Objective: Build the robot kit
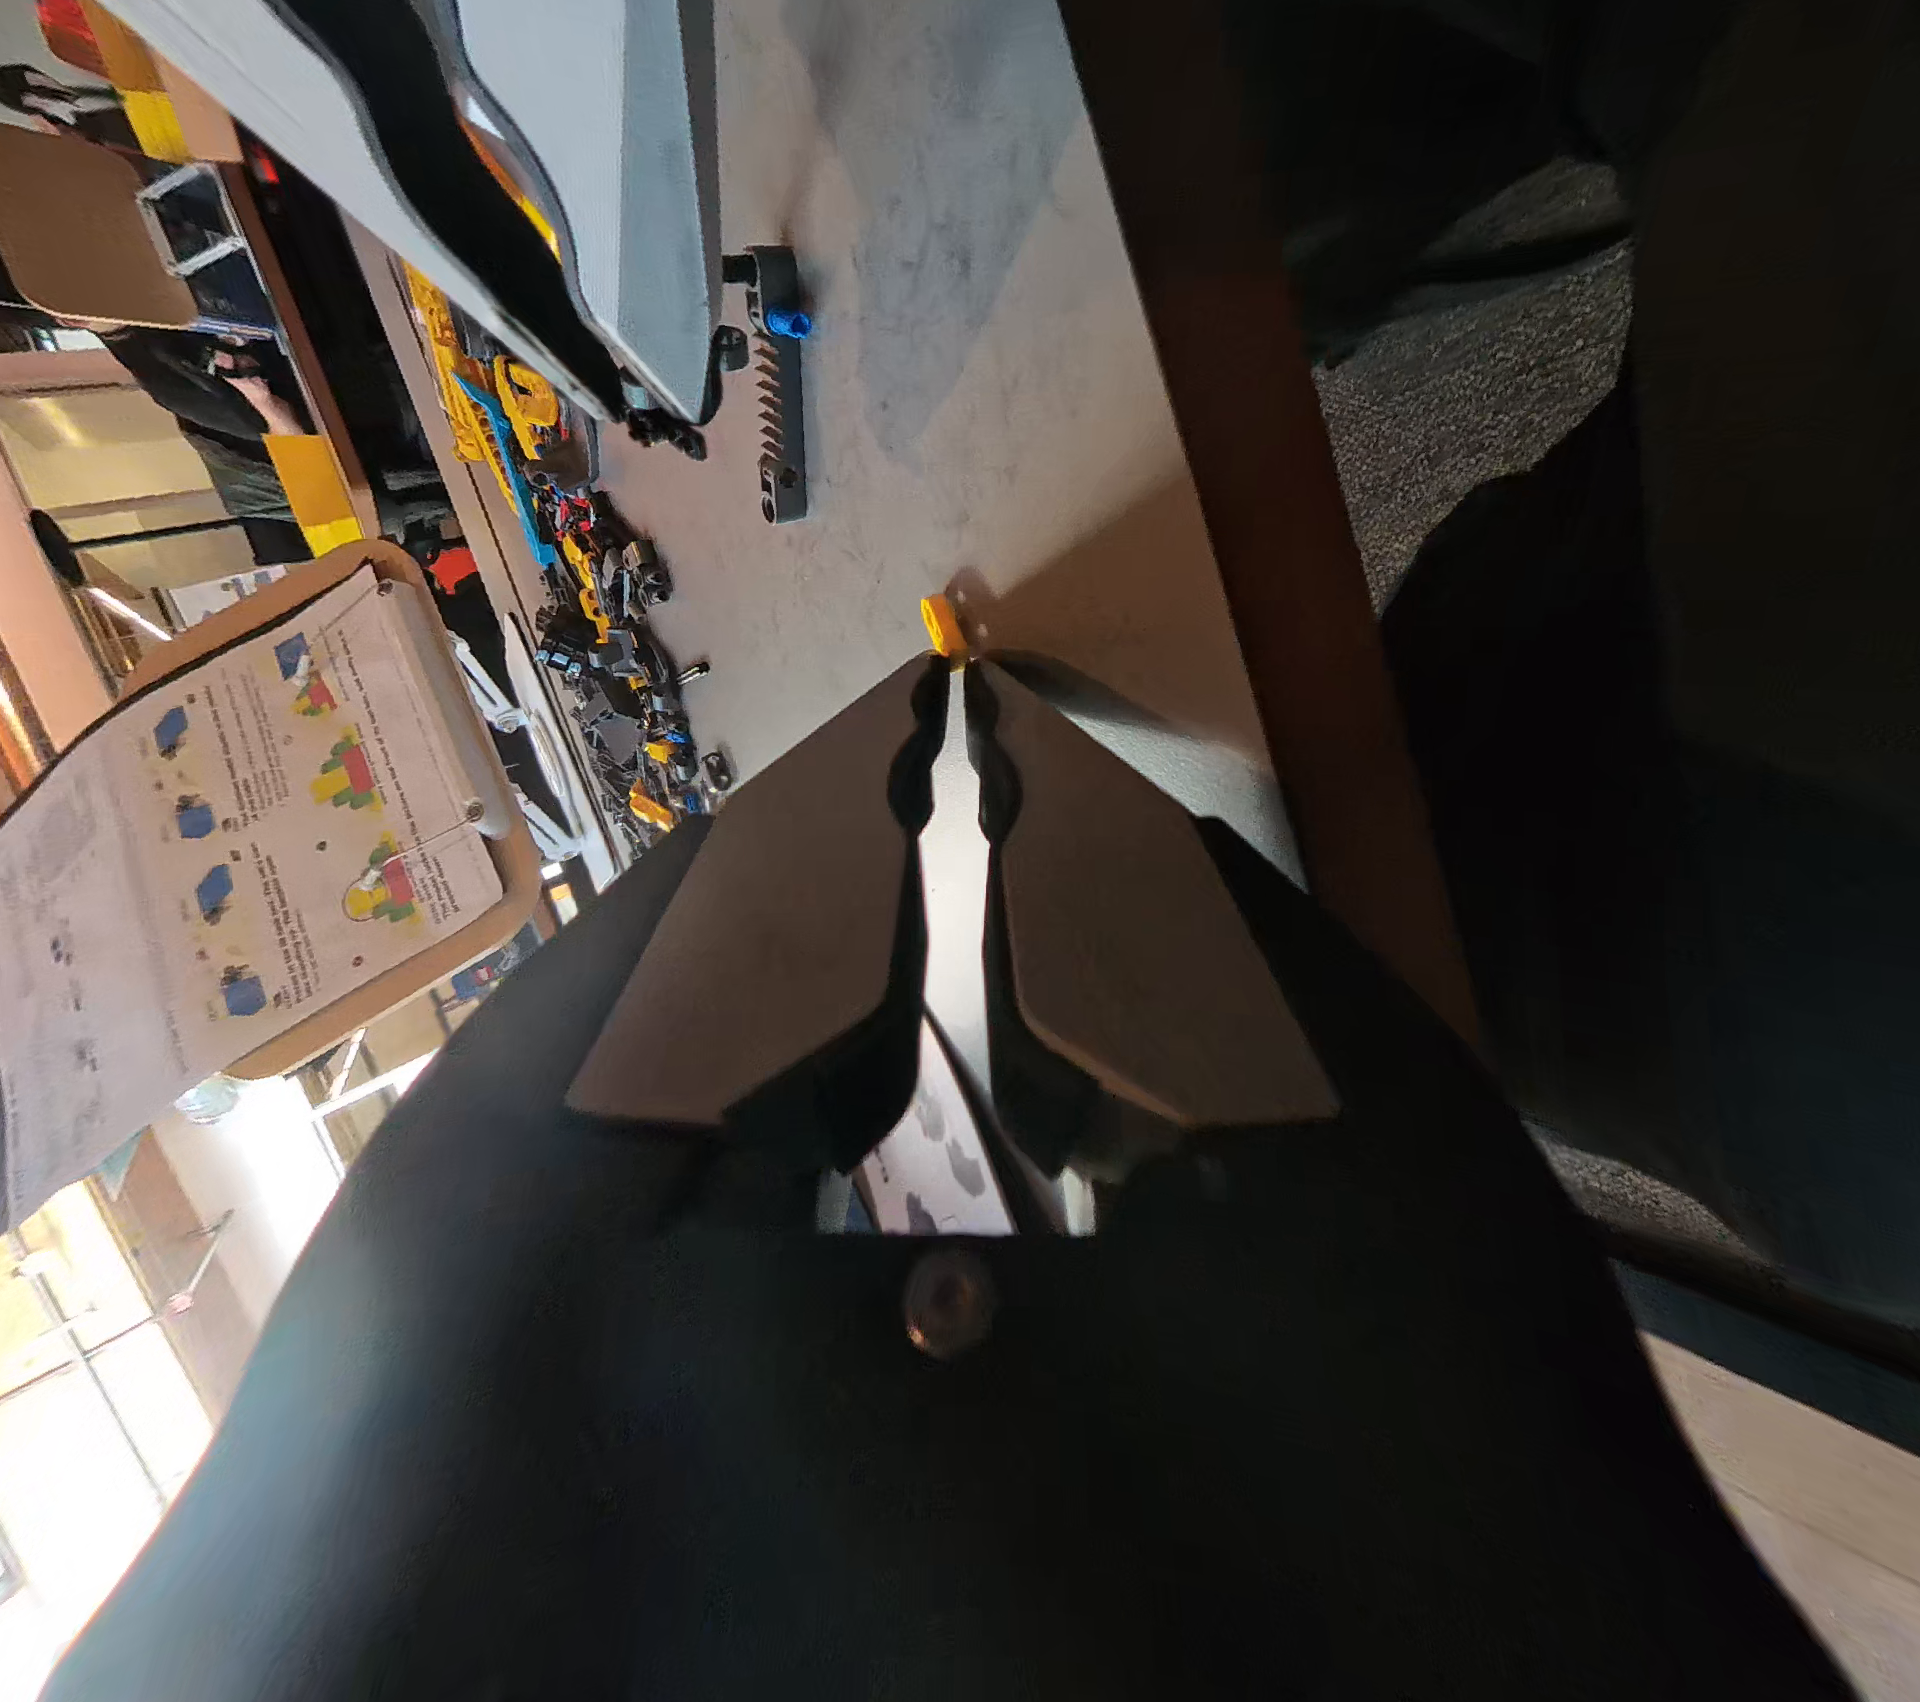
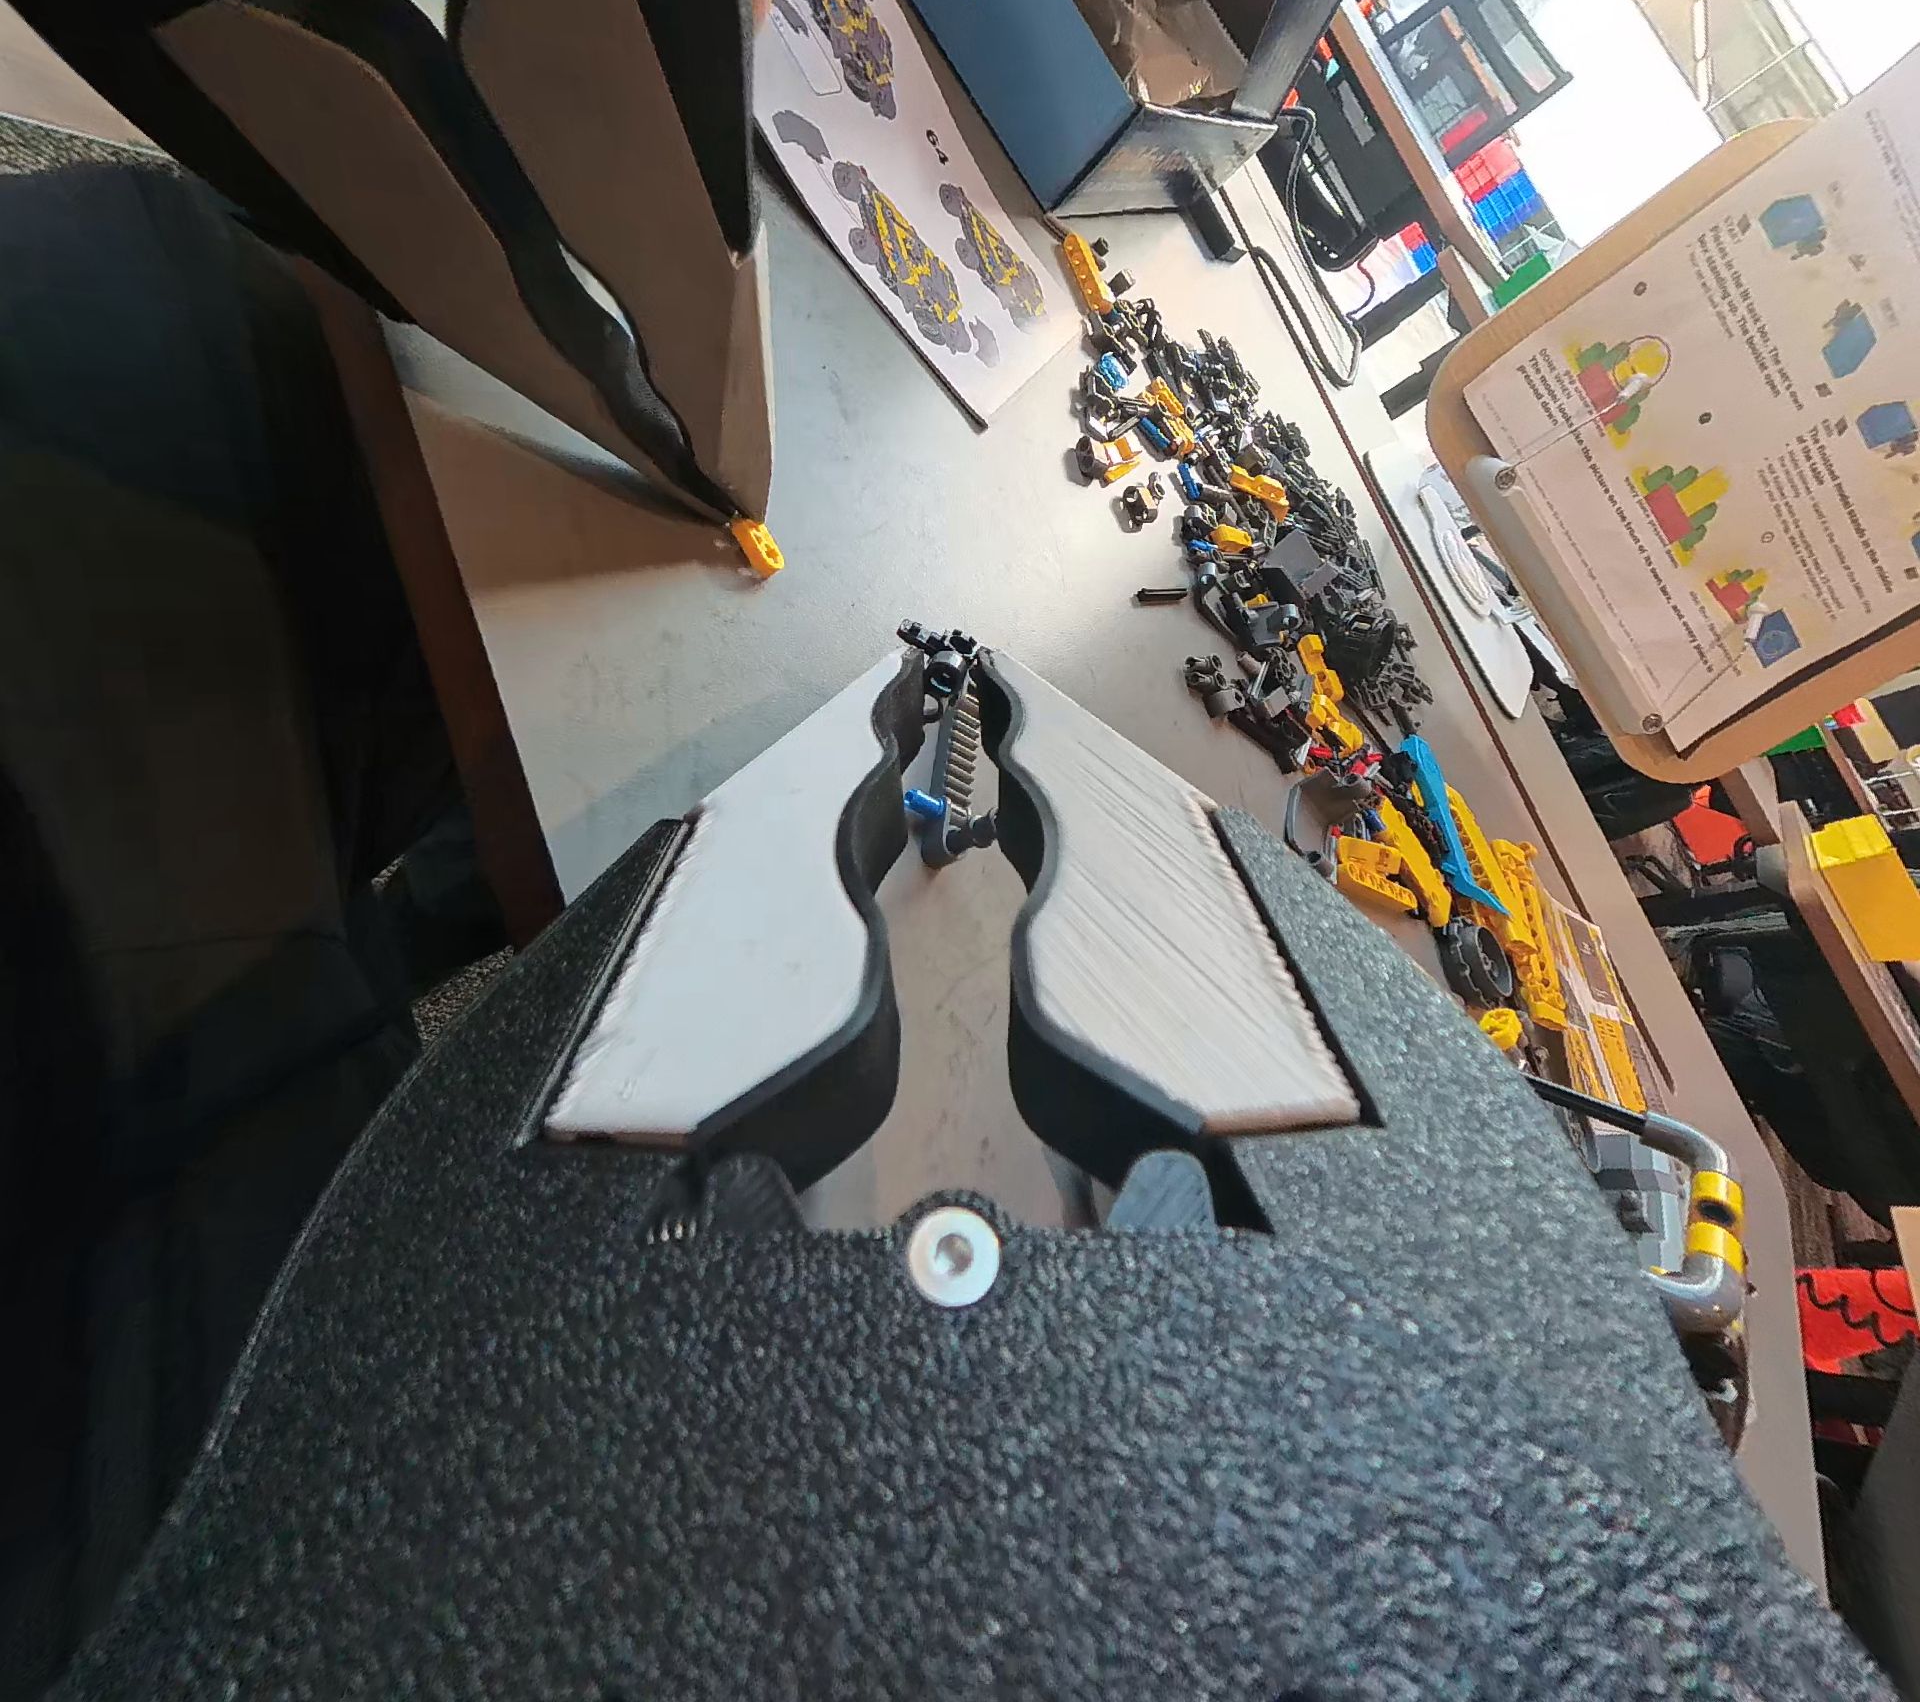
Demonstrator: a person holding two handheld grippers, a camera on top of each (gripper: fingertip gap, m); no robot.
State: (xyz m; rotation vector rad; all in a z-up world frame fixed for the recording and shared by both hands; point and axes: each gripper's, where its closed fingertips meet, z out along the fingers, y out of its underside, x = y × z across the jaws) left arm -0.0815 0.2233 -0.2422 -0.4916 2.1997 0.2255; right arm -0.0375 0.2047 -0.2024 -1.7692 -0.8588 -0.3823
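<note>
The left gripper (image 1: 956, 665) has its jaws nearly together, the tips pinched on a small yellow piece (image 1: 943, 622) that rests on the grey tabletop (image 1: 935, 94) close to its brown front edge. The right wrist view shows the same yellow piece (image 2: 756, 548) flat on the tabletop at the very tip of the left gripper (image 2: 727, 509), which comes down on it steeply.

The right gripper (image 2: 951, 665) stands narrowly apart, its fingers straddling a grey toothed rack (image 2: 961, 743) that lies on the tabletop (image 2: 883, 457), farther in from the front edge than the yellow piece. A blue pin (image 2: 920, 804) sticks out of the near end of the rack, and a small black connector (image 2: 940, 640) lies just past the fingertips. Whether the pads press on the rack cannot be told. In the left wrist view the rack (image 1: 784, 426) and its blue pin (image 1: 790, 323) lie just beside the right gripper (image 1: 665, 395).

Farther toward the back edge runs a long scatter of loose black, grey and yellow parts (image 2: 1268, 530). At one end of it stands a partly built yellow model (image 2: 1455, 883) with a blue blade-shaped part. An open instruction booklet (image 2: 894, 198) lies beside a dark blue box (image 2: 966, 11). Beyond the tabletop a board carries a printed sheet with pictures of bricks (image 2: 1714, 426).
</note>
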